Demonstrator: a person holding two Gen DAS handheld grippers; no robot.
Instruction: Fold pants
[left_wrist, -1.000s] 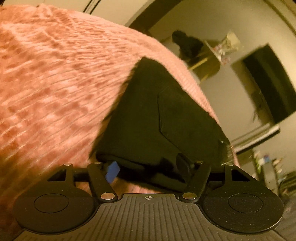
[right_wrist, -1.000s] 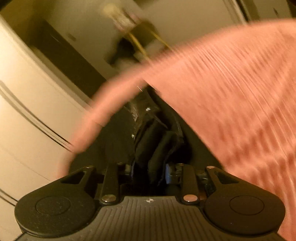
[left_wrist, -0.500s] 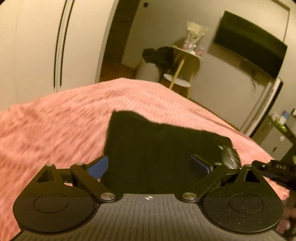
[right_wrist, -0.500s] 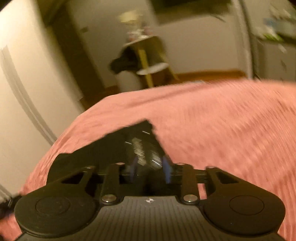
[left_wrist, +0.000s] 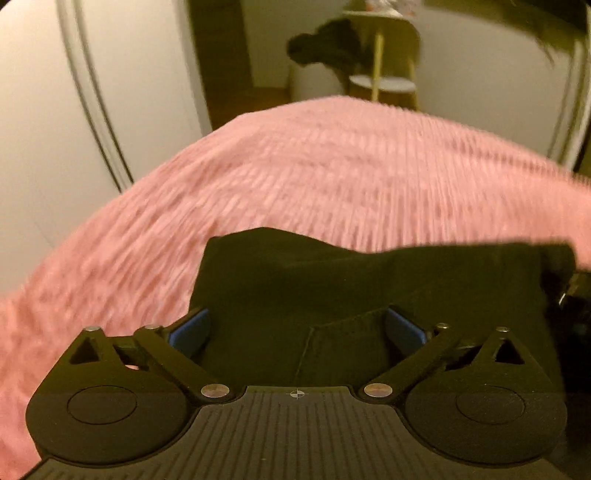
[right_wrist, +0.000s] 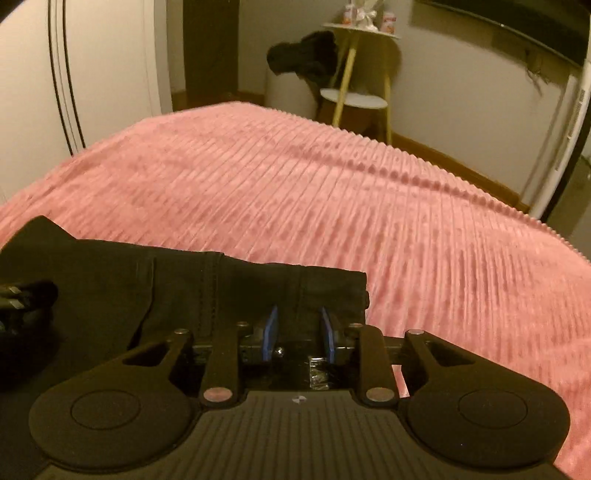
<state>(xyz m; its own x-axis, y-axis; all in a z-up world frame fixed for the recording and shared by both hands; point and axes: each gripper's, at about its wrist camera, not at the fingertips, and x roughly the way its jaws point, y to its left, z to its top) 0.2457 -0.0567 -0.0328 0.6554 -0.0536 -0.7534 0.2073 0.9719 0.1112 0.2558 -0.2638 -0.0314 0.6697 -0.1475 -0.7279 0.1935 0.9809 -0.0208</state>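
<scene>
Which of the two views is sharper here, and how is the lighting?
Left wrist: motion blur smears the pink bedspread ribs; black pants nearly featureless. Right wrist: sharper, pants seams readable, edges bowed by fisheye. Both dim, warm yellow cast.

no readable text, labels, numbers

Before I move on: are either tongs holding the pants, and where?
Neither grips the pants. Left tongs are wide open, right tongs are apart.
</scene>
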